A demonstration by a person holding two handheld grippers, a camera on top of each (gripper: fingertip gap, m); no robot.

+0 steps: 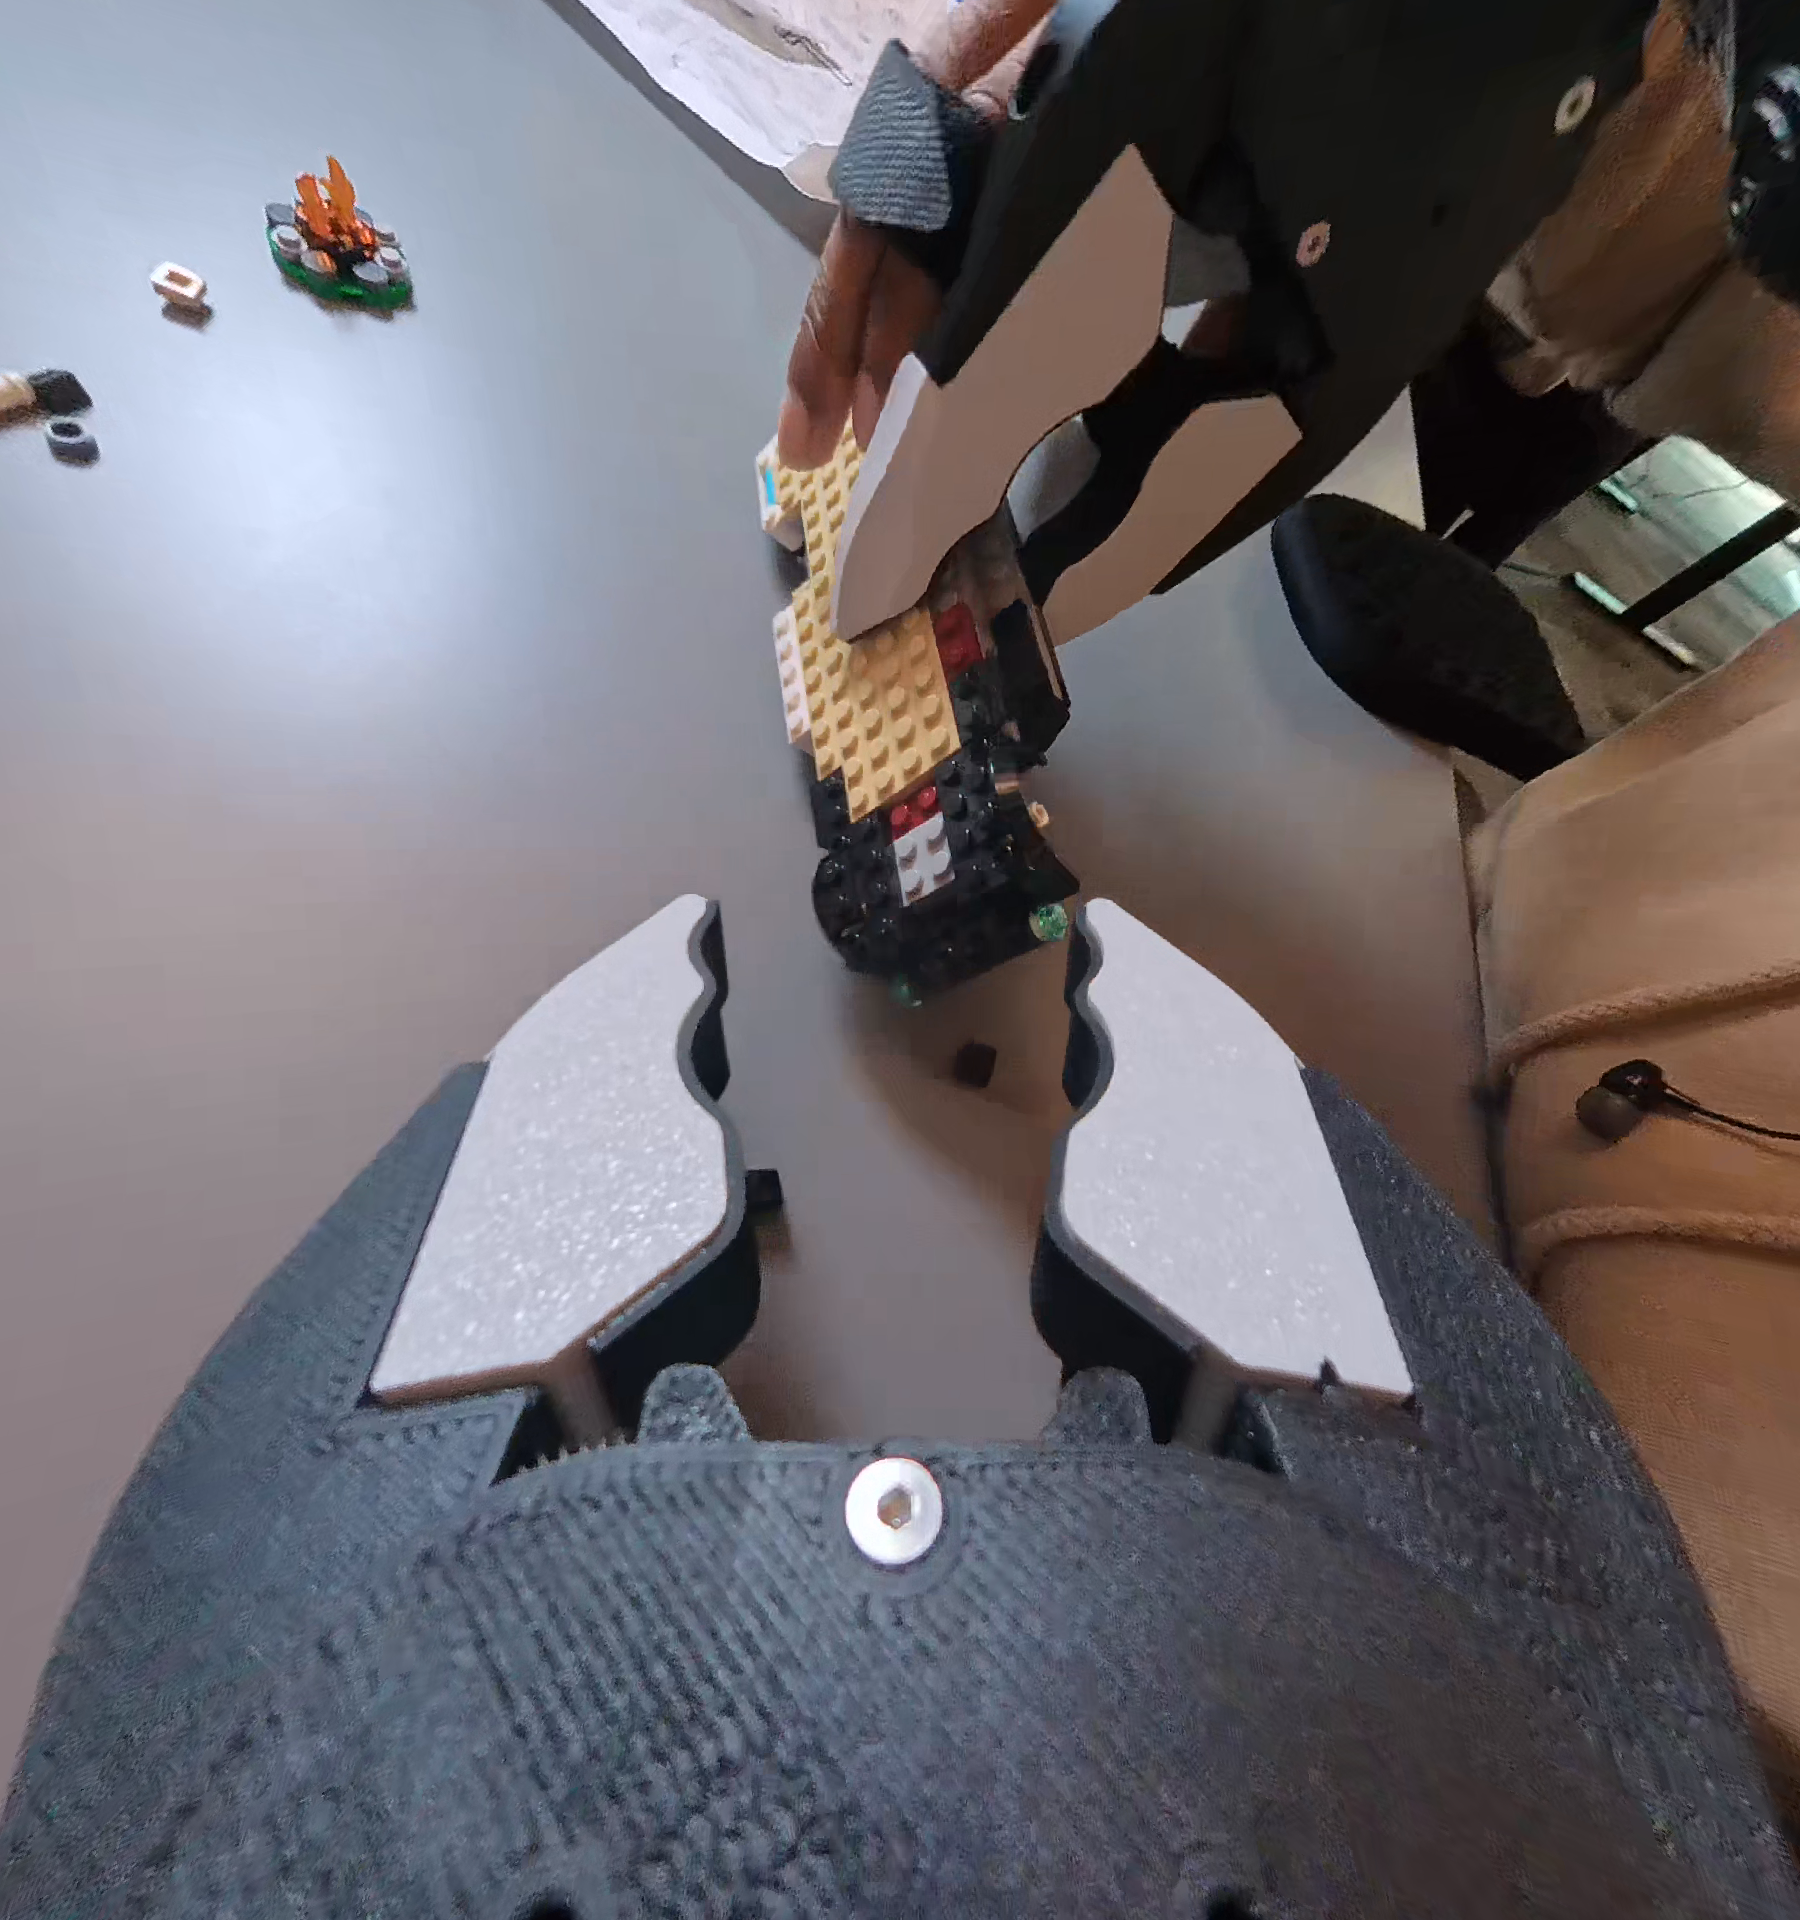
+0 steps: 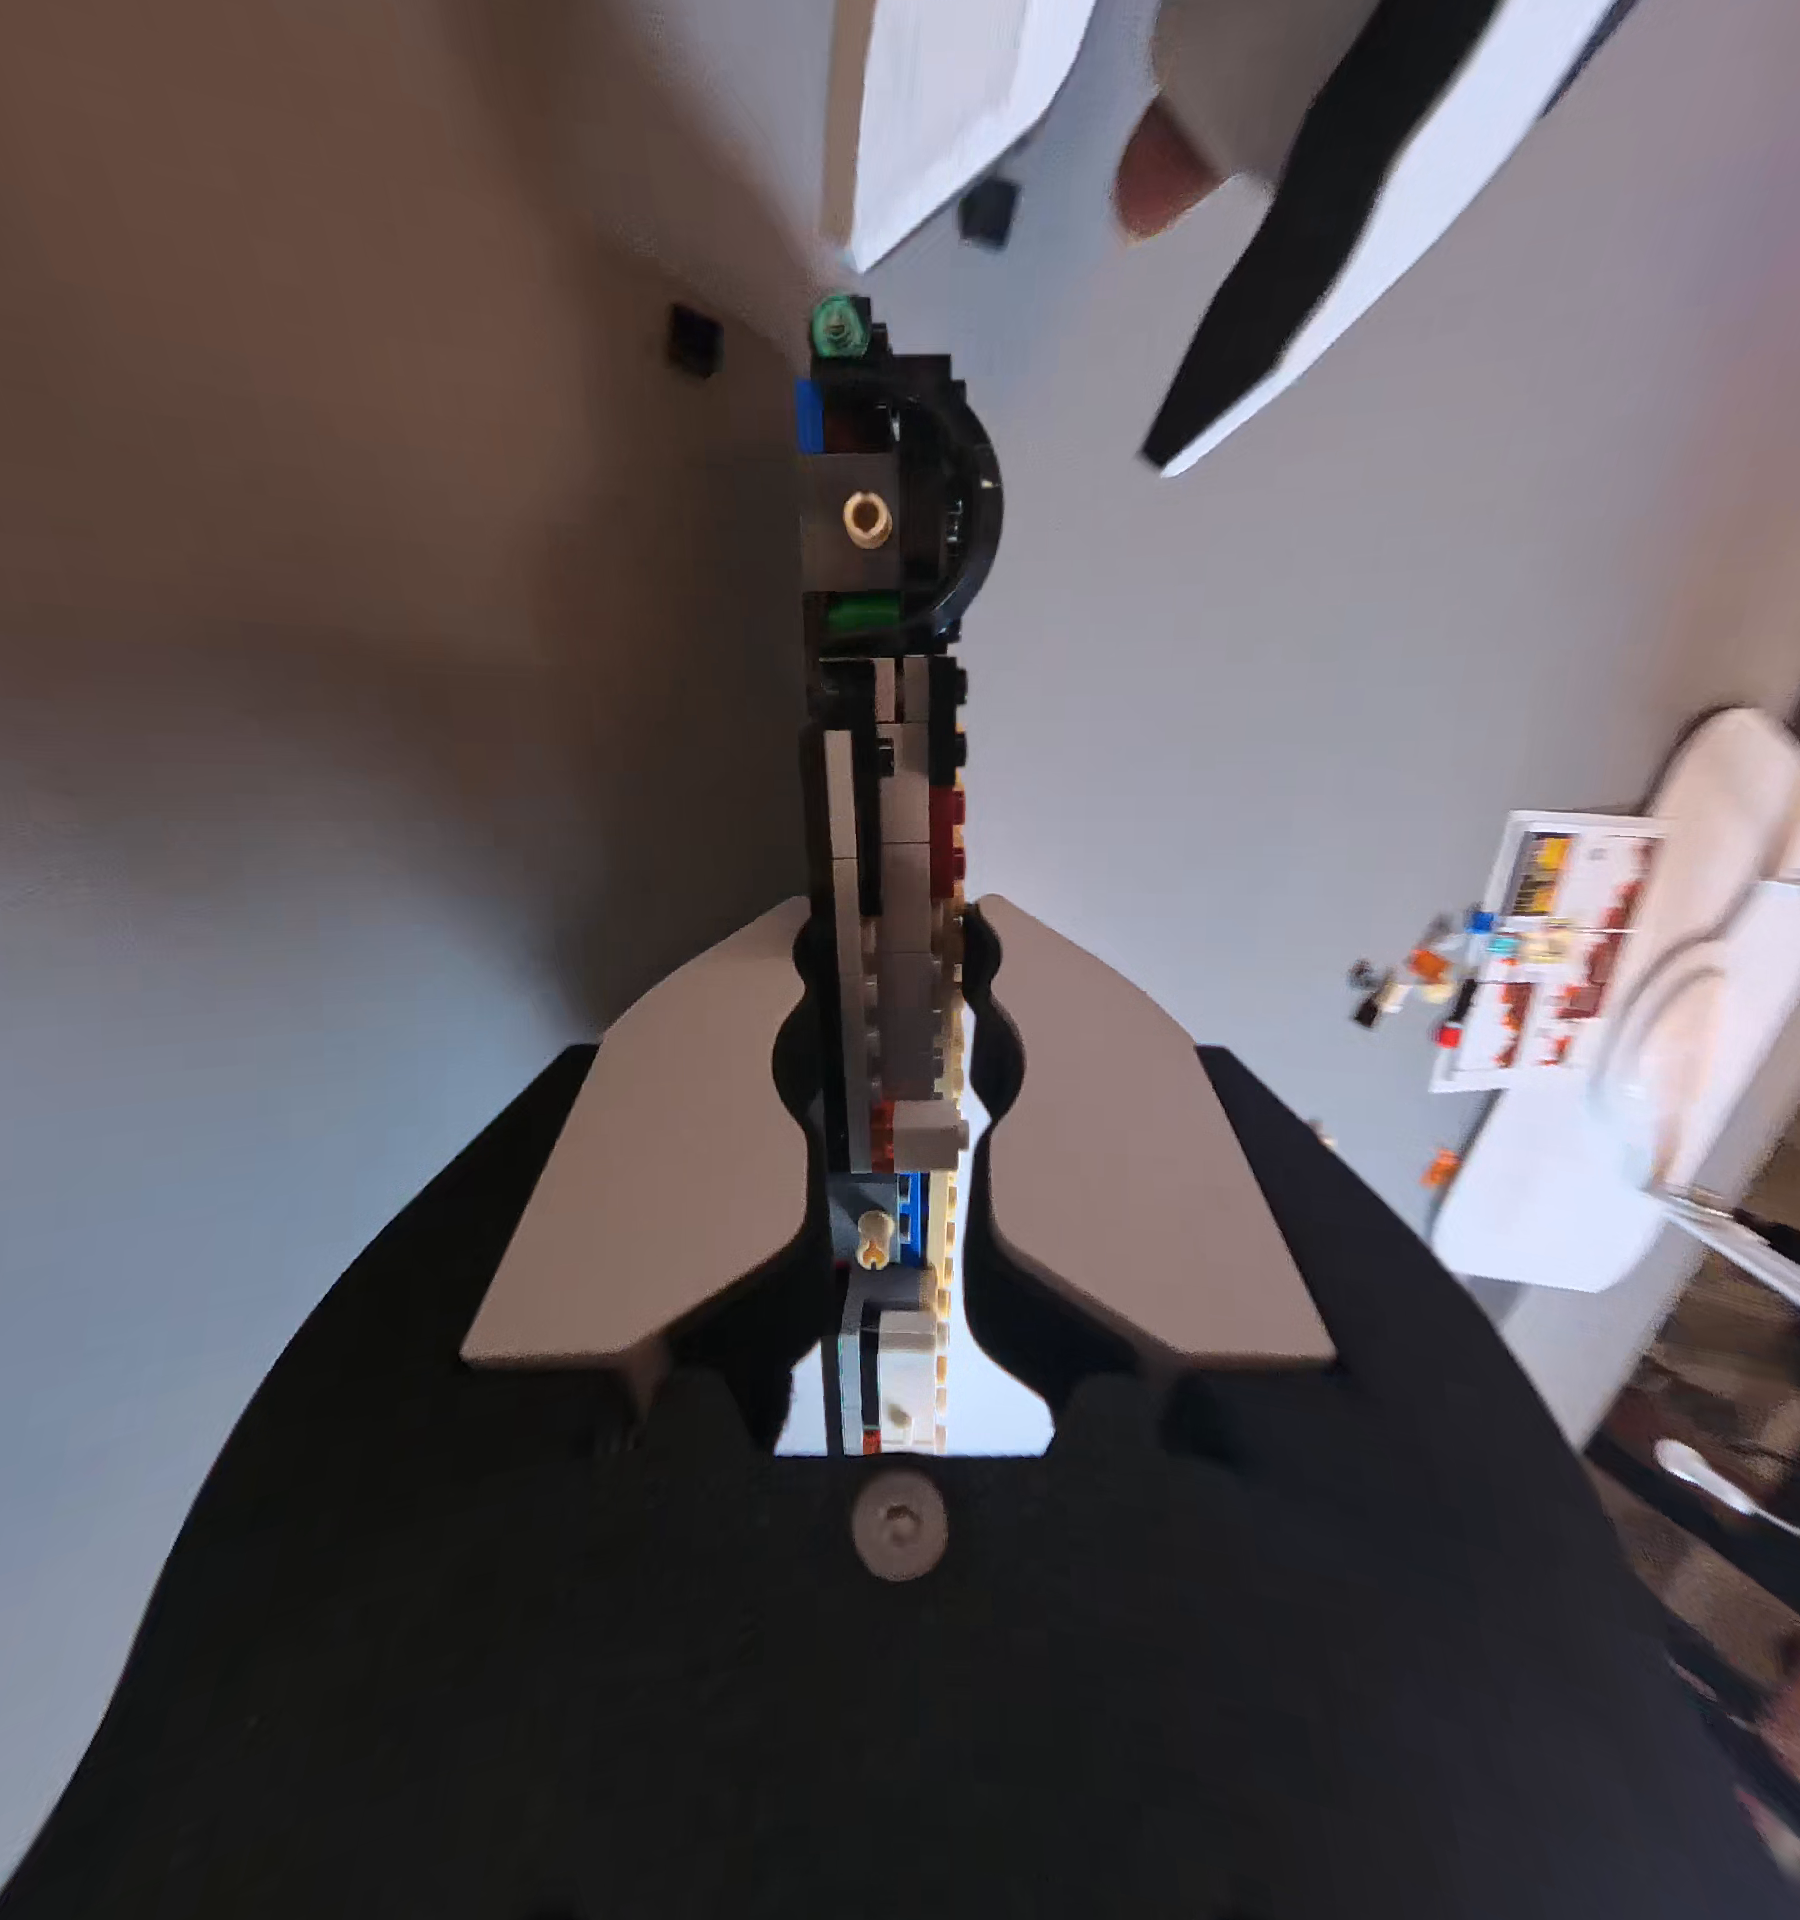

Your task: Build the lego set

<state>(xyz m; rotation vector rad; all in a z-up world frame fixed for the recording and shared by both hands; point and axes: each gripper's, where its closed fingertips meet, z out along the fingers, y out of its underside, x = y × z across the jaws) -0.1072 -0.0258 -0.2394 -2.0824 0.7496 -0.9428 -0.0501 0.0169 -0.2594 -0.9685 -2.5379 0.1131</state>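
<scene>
The dark grey matte tabletop [image 1: 304, 727] lies under everything I see, with a sheet of printed white paper [image 1: 730, 73] at its far edge.

My right gripper [image 1: 953, 613] comes in from above, and its two pale fingers are clamped on the long brick-built model of tan, black, red and white studded plastic plates [image 1: 885, 707]. In its own camera the model [image 2: 891, 935] runs edge-on straight out between the fingers, and both pads press against its sides. One end of the model reaches toward my left gripper, and I cannot tell whether that end rests on the table.

My left gripper [image 1: 896, 935] is spread wide with nothing in it. The model's black rounded end, with a small green translucent stud [image 1: 1050, 921], sits just beyond the fingertips and close to my right-hand finger [image 1: 1166, 1039], not touching the pads.

Far off to the left stands a small brick campfire with orange flames on a green round base [image 1: 340, 244]. Near it lies a tan ring-shaped piece [image 1: 181, 286], and farther left a cluster of tiny tan and black pieces [image 1: 39, 405].

A tiny dark brown cube piece [image 1: 974, 1062] lies on the table between my open left fingers, and another small black piece [image 1: 763, 1190] sits beside the left-hand finger.
</scene>
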